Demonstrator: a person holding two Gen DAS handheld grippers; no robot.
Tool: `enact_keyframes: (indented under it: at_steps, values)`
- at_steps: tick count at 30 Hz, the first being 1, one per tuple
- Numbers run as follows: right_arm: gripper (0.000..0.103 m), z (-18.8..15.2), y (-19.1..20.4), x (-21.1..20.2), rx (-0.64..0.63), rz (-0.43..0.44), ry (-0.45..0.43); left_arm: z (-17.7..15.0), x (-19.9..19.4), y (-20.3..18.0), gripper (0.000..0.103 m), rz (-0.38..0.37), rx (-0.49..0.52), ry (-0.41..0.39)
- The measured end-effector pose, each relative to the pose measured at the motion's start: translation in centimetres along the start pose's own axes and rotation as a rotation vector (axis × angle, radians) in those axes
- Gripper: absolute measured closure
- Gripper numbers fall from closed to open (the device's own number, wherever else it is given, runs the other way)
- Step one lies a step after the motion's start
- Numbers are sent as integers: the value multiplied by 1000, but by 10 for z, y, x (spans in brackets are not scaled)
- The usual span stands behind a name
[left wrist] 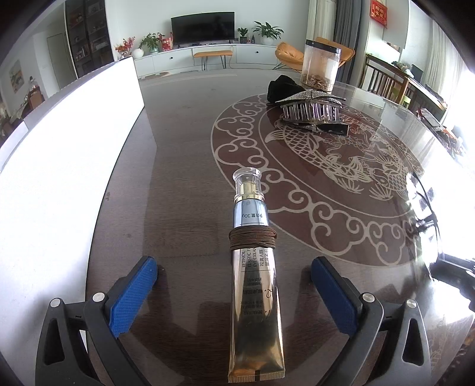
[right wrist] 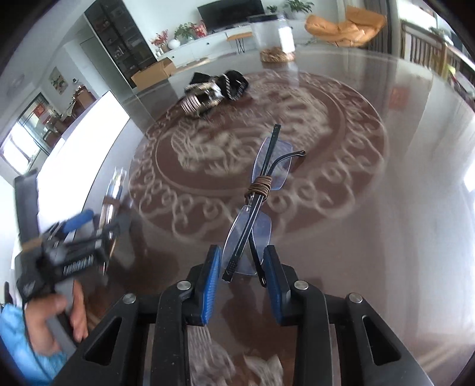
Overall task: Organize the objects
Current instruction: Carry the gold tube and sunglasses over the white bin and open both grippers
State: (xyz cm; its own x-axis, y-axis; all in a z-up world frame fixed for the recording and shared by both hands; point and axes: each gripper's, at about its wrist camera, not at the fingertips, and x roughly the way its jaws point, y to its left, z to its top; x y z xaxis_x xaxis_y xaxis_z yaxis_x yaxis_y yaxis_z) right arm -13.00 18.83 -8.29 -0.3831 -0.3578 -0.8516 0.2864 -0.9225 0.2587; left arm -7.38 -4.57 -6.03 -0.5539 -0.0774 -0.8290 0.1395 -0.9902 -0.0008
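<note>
Your right gripper (right wrist: 242,262) has its fingers nearly closed on the folded, cord-bound glasses (right wrist: 261,190), lifted clear of the tabletop (right wrist: 386,222) for moving, while your left gripper (left wrist: 234,285) waits wide open astride the cream tube (left wrist: 253,267) lying near, ready to clamp.

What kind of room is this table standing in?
Most likely a home living room: a television on a long white cabinet, potted plants beside it, and an orange lounge chair behind the patterned table.

A television (left wrist: 202,27), potted plants (left wrist: 268,29) and an orange chair (left wrist: 289,53) stand behind.
</note>
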Motion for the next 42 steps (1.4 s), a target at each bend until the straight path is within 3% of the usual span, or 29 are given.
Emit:
enact_keyframes:
  at_steps: [2, 5, 8, 11, 12, 13, 14, 15, 16, 21, 24, 29, 33, 36, 39, 42]
  values:
    - [68, -3, -2, -6, -4, -21, 14, 0, -2, 2, 0, -12, 21, 41]
    - [34, 0, -8, -11, 4, -43, 21, 3, -3, 8, 0, -26, 14, 109]
    - [29, 13, -8, -8, 45, -33, 18, 7, -1, 14, 0, -48, -28, 108]
    - [29, 32, -8, 10, 93, -45, 38, 8, 2, 9, 1, -6, 9, 99]
    - [31, 37, -6, 15, 88, -75, 39, 9, 1, 6, 15, -6, 30, 73]
    - [39, 39, -3, 20, 69, -104, 40, 8, -4, 3, 46, -18, 51, 32]
    - [67, 40, 1, 23, 38, -135, 43, 7, -7, -1, 66, -33, 78, 1]
    - [85, 39, 4, 24, 2, -188, 33, 6, -9, -5, 75, -25, 99, -5]
    - [88, 36, 5, 23, -4, -195, 28, 7, -9, -8, 76, -19, 112, -13]
    - [91, 13, 3, -11, 2, -130, -35, -13, -38, 7, 76, -171, 10, -100]
    - [91, 5, 6, -39, 15, -59, -79, -26, -83, 20, 76, -265, -18, -213]
    - [91, 7, 44, -70, -27, 42, -131, -40, -157, 53, 76, -332, -60, -341]
    - [91, 16, 108, -86, -152, 113, -164, -41, -221, 102, 76, -305, -113, -439]
    - [91, 23, 171, -96, -252, 212, -182, -41, -254, 144, 76, -243, -145, -463]
    - [91, 24, 230, -97, -318, 326, -174, -38, -261, 192, 76, -141, -186, -380]
    - [91, 24, 295, -80, -377, 446, -120, -34, -239, 235, 76, -48, -215, -235]
